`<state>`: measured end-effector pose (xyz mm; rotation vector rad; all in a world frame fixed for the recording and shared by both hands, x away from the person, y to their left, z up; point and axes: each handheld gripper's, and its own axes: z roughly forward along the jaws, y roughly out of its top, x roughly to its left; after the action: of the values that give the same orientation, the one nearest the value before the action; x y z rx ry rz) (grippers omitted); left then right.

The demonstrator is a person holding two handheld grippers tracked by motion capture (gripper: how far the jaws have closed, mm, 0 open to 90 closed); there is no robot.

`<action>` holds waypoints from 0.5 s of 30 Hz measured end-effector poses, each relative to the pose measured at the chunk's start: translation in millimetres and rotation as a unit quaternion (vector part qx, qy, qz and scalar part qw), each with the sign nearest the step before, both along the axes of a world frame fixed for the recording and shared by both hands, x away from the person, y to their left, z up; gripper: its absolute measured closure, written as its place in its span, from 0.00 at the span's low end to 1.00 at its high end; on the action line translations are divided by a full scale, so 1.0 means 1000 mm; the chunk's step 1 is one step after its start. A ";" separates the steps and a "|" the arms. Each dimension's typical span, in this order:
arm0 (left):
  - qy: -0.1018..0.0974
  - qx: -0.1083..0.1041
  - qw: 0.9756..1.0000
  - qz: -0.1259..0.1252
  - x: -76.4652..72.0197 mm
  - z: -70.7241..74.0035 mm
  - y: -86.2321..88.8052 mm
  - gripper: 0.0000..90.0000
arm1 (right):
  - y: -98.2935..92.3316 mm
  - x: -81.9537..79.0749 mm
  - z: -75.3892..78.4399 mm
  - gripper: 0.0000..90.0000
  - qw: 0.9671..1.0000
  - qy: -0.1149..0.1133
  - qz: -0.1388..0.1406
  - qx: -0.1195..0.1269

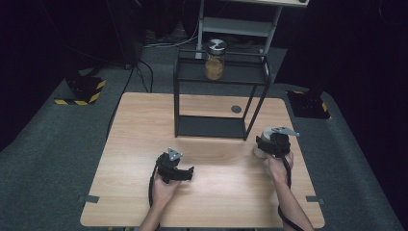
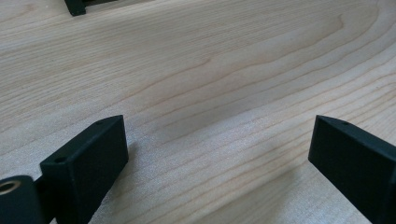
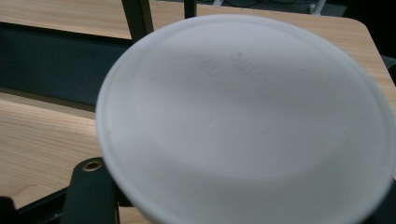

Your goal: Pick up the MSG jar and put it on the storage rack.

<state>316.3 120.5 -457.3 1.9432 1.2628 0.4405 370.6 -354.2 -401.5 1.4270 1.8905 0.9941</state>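
White tub [image 3: 243, 121] sits clamped in my right tongs [image 1: 267, 146] on the bench [image 1: 144, 125] beside the black rack [image 1: 211, 126]. Probably light, smooth plastic, so I'd hold its sides low. Left tongs [image 1: 185, 173] gape apart, empty.

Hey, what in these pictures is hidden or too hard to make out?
- White container: right gripper view shows its round white top, blurred; its sides and the jaws' contact on it lie beneath. In the high view the right gripper covers most of it.
- Jar on the black rack: too small in the high view to name its yellowish contents.
- Left gripper: high view too dark to show its jaws.
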 end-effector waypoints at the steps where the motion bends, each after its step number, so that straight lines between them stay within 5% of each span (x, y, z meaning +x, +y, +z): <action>1: 0.000 0.000 1.000 0.000 0.000 0.000 0.000 0.05 | 0.000 0.000 0.000 0.37 1.000 0.000 0.000 -0.001; 15: 0.000 0.000 1.000 0.000 0.000 0.000 0.000 0.05 | -0.002 0.000 0.001 0.38 1.000 -0.001 0.003 -0.003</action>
<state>316.3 120.7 -457.3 1.9428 1.2625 0.4396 370.1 -355.7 -400.5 1.4177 1.8953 0.9914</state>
